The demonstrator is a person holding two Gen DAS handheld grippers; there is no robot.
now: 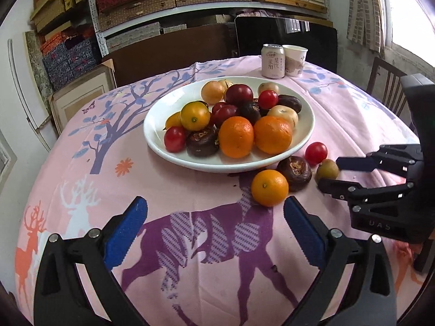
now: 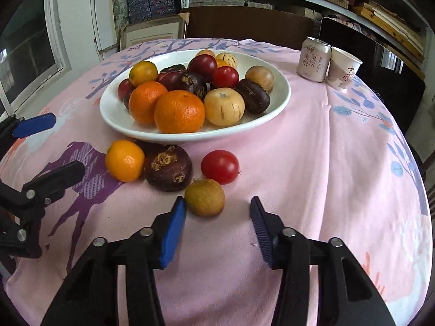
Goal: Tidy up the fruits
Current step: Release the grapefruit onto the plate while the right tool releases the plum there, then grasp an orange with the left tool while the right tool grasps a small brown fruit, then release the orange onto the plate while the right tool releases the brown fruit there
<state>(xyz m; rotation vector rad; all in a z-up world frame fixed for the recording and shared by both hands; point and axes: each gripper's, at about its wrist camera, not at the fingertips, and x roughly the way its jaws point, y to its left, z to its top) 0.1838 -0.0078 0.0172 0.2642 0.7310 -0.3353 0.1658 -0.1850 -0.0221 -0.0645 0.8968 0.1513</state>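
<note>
Right wrist view: the right gripper (image 2: 217, 206) fills the lower middle of the frame with its jaws spread wide and nothing clamped between them. A small brown fruit (image 2: 204, 197) lies on the cloth (image 2: 312, 149) just ahead of the gap; the blue pad of the left-hand finger (image 2: 174, 231) sits right at its lower left edge, whether touching or only beside it I cannot tell. The other finger stands well apart from the fruit. Above it, a red tomato (image 2: 220, 166), a dark fruit (image 2: 168, 167) and a small orange (image 2: 124, 160) lie in a loose row in the frame's centre, the dark fruit touching the orange. Behind them the white plate (image 2: 280, 100) is heaped with fruit. A can (image 2: 313, 59) and a paper cup (image 2: 343, 68) stand together at upper right.

In the left wrist view, the left gripper (image 1: 214, 203) occupies the bottom of the frame, jaws wide apart, holding nothing, over the purple deer print. The orange (image 1: 269, 187) lies just above its right-hand fingertip, near but apart. The right gripper (image 1: 327, 172) enters from the right edge, its two tips flanking the brown fruit (image 1: 327, 170).
</note>
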